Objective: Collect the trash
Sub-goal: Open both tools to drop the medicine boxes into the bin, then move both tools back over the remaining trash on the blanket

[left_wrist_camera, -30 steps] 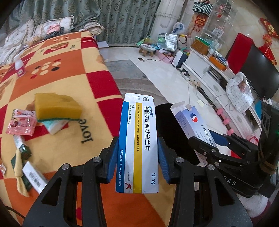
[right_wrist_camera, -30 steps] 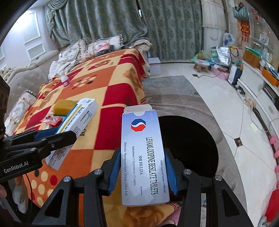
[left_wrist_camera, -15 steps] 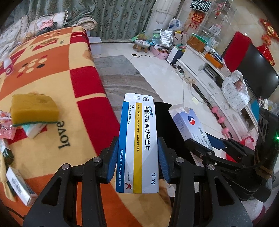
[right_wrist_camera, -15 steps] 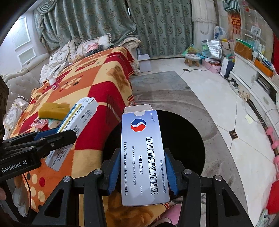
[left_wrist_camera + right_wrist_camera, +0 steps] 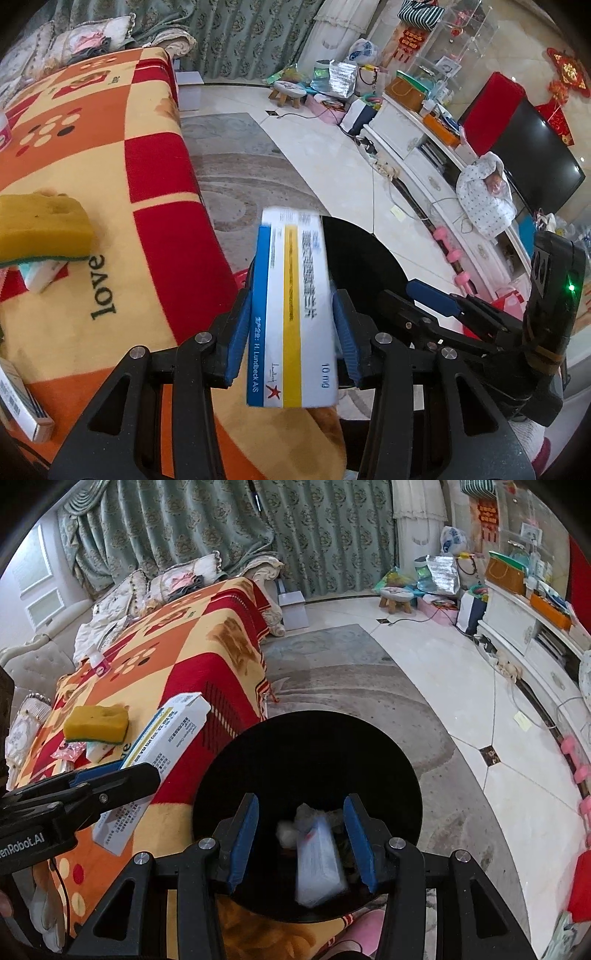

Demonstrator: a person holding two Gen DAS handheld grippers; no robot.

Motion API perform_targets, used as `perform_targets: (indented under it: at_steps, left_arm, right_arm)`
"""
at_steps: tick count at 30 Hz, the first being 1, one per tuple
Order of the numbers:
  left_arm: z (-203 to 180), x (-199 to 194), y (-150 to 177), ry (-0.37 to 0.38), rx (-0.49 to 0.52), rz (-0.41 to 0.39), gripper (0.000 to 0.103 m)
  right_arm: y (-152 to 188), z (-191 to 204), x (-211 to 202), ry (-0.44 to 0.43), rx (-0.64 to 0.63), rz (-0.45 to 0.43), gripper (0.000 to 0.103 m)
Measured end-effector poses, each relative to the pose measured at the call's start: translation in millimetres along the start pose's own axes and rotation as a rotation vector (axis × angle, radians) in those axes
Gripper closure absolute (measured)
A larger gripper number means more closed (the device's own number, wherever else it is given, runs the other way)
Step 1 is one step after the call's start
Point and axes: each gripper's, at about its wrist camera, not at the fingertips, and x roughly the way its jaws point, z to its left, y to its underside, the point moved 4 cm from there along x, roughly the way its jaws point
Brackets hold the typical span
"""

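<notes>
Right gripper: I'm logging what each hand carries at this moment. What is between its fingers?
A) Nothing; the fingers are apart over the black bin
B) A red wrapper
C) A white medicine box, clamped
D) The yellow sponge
A: the right gripper stands open above the black bin, and a blurred white box lies loose inside the bin, touching neither finger.

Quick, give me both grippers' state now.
Left gripper: shut on the pill box.
Right gripper: open, holding nothing; a white box is in the bin below.
</notes>
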Motion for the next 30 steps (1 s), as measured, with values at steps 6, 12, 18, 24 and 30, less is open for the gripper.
perform_targets:
  at_steps: [6,12,18,24,30]
  left_arm:
    - [4,-3,3,0.002,-0.016,0.001,0.051]
    - [6,-13,6,-0.039,0.000,-0.014,0.051]
    - [13,-23,10,-0.094,0.013,-0.030,0.051]
    - [29,-37,16,-0.137,-0.007,-0.047,0.051]
    - [47,-56,23,-0.197,-0.013,-0.067,0.051]
  right_arm:
    - [3,-4,2,0.004,0.016,0.013,0.056]
    - [6,2,2,-0.002,0.006,0.025,0.055]
    - [7,15,1,-0.013,-0.014,0.026,0.055]
    - [6,31,-1,-0.024,-0.035,0.026,0.054]
    - [7,54,0,-0.049,-0.069,0.031,0.053]
